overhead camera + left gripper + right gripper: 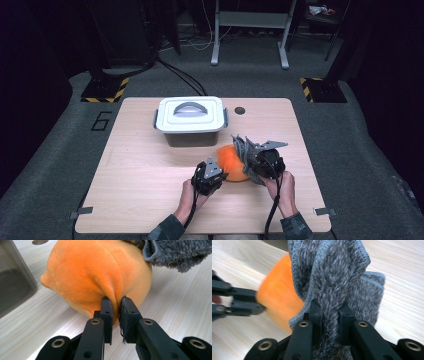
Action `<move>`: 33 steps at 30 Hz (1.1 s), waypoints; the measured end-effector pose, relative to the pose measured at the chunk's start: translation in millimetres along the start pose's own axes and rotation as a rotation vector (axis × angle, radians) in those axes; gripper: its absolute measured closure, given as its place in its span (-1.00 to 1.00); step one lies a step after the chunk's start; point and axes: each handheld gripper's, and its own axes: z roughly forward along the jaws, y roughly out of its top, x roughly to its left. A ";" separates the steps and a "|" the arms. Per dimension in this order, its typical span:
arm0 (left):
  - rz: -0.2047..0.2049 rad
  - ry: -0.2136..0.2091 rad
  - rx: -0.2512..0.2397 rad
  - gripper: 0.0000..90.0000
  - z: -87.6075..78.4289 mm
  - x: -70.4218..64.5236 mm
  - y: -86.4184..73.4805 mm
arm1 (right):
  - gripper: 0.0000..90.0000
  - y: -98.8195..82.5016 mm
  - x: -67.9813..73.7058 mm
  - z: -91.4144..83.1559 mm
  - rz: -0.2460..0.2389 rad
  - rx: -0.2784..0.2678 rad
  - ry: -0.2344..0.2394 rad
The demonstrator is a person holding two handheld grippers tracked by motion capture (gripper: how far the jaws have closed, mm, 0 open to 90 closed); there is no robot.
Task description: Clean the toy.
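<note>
While left hand-held gripper (116,305) pinches orange plush (100,275), right (331,312) clamps grey cloth (334,272).

Grey carpet (60,165), dark room, metal frame (250,30) behind.

A single large figure "6" (102,121) is marked in dark on the grey floor (60,150), just left of the counter's (145,165) far corner. No other writing is legible.
</note>
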 end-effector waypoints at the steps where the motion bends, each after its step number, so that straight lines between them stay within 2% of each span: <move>1: 0.004 0.003 0.004 0.80 -0.3 0.7 -0.4 | 0.72 -1.7 -2.1 0.1 0.009 0.004 -0.013; 2: -0.007 0.003 -0.002 0.80 0.3 0.2 -1.3 | 0.72 -3.8 -5.5 0.8 0.005 0.005 -0.021; 6: -0.006 -0.004 0.011 0.80 0.7 1.5 -3.0 | 0.72 -13.0 -17.5 5.5 0.043 0.027 -0.050; 11: -0.006 0.004 0.008 0.80 1.6 2.1 -3.2 | 0.72 -24.7 -34.6 16.7 0.083 0.090 -0.067; 16: 0.001 0.006 0.011 0.80 0.9 3.1 -2.9 | 0.71 -34.9 -45.5 32.3 0.130 0.153 -0.052; 17: -0.001 0.010 -0.002 0.80 1.0 2.3 -3.2 | 0.71 -35.5 -47.1 33.1 0.129 0.161 -0.047; 18: 0.005 0.003 -0.003 0.79 -0.1 1.7 -2.9 | 0.72 -35.5 -48.1 31.8 0.141 0.156 -0.039; 20: 0.017 0.016 -0.011 0.79 -0.3 0.3 -2.3 | 0.72 -32.8 -50.5 25.1 0.137 0.133 -0.048; 24: 0.014 0.015 -0.013 0.79 -0.6 -0.8 -1.1 | 0.71 -22.5 -50.0 3.3 0.135 0.070 -0.034; 27: 0.019 0.019 -0.015 0.79 0.2 -2.9 0.3 | 0.71 -13.4 -41.4 -10.2 0.109 0.026 0.000; 30: 0.030 0.020 -0.012 0.79 0.6 -4.0 1.7 | 0.71 -4.2 -26.9 -18.3 0.064 -0.002 0.025; 31: 0.032 0.015 -0.010 0.79 0.6 -4.1 2.0 | 0.71 -1.3 -20.7 -20.3 0.064 -0.008 0.036; 33: 0.036 0.015 -0.009 0.79 1.0 -4.5 2.3 | 0.71 3.7 -11.3 -21.8 0.022 -0.026 0.058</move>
